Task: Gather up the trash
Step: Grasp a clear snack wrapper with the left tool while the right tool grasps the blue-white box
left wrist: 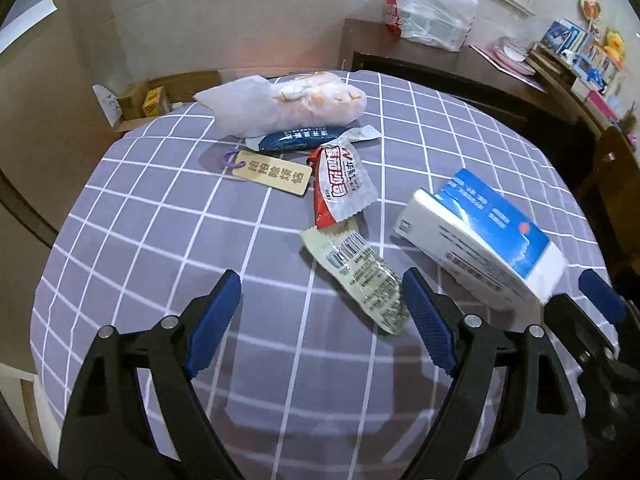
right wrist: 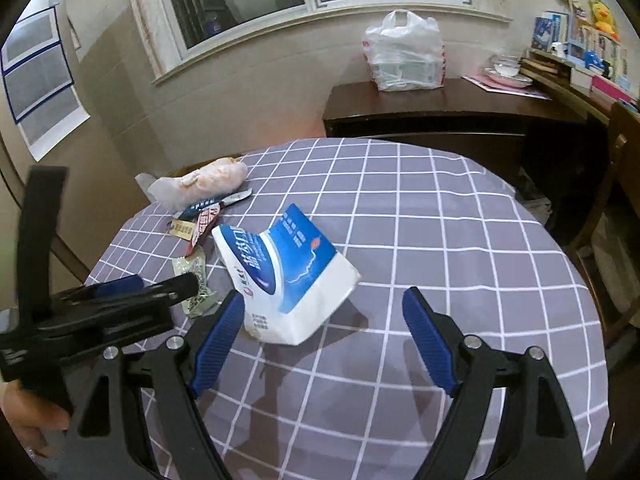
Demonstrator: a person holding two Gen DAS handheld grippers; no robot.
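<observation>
Trash lies on a round table with a purple checked cloth (left wrist: 160,240). A crumpled clear wrapper with a barcode (left wrist: 356,272) lies just ahead of my open left gripper (left wrist: 320,316), by its right finger. Beyond it lie a red and white snack wrapper (left wrist: 340,184), a dark blue wrapper (left wrist: 296,140) and a white bag with orange scraps (left wrist: 288,104). A blue and white opened box (right wrist: 284,272) lies tilted just ahead of my open right gripper (right wrist: 324,332), near its left finger; it also shows in the left wrist view (left wrist: 480,236). Both grippers are empty.
A wooden tag with a purple cord (left wrist: 272,172) lies left of the wrappers. Behind the table a dark wooden desk (right wrist: 440,116) carries a white plastic bag (right wrist: 404,56) and dishes. A cluttered shelf (right wrist: 588,56) and a chair (right wrist: 616,216) stand at the right.
</observation>
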